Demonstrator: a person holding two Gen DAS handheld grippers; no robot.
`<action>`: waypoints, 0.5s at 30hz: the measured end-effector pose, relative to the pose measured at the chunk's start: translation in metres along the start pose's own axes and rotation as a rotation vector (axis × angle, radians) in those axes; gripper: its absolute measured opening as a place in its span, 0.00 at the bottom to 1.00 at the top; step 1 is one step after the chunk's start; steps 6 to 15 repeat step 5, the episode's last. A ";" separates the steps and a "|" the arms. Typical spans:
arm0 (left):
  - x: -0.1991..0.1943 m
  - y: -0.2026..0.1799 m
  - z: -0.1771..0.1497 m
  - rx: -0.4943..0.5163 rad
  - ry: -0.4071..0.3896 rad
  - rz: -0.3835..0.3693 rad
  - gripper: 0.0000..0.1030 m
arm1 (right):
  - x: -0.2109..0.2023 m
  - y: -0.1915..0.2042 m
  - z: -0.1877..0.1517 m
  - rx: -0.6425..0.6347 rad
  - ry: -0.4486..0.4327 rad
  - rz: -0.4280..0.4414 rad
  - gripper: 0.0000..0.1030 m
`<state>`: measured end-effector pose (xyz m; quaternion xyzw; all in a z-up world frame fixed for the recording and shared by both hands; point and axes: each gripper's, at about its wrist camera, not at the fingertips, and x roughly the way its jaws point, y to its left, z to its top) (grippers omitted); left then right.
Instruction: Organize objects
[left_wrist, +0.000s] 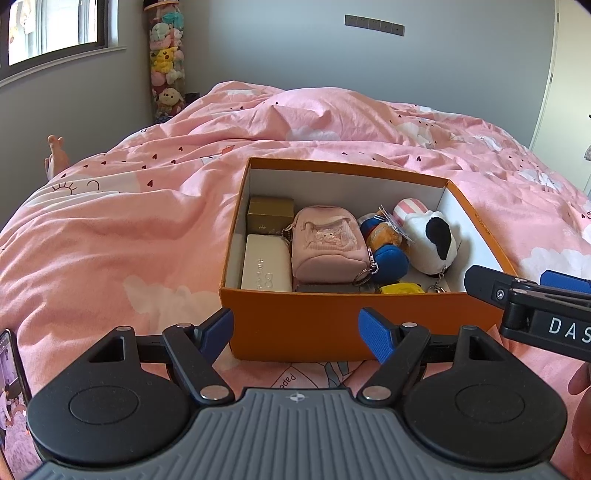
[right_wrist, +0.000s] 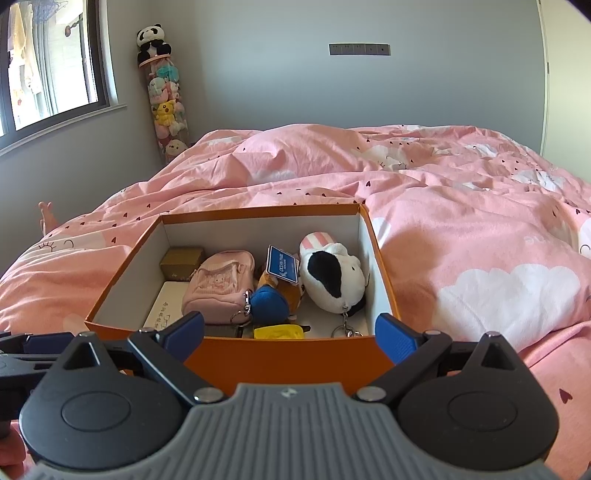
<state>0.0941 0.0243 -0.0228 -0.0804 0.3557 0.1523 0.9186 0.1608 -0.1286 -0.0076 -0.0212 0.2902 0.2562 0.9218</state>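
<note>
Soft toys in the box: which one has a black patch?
The white toy at the right side of the orange box. The toy beside it is blue and orange.

Matt cardboard box holds fuzzy cloth plush toy.

box – orange outside, white inside | pouch – pale pink | plush white, black patch | duvet pink, white clouds, dark hearts | gripper pads blue

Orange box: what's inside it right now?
Orange box holds a gold box, white case, pink pouch, blue-orange plush, white-black plush, yellow item. Anything beneath them is hidden.
</note>
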 end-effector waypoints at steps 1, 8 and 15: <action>0.000 0.000 0.000 0.001 0.000 -0.001 0.87 | 0.000 0.000 0.000 0.001 0.000 0.000 0.96; 0.000 0.000 -0.001 0.001 0.000 0.000 0.87 | 0.000 -0.001 0.000 0.001 0.001 0.001 0.96; 0.000 0.000 -0.001 0.001 0.000 0.000 0.87 | 0.000 -0.001 0.000 0.001 0.001 0.001 0.96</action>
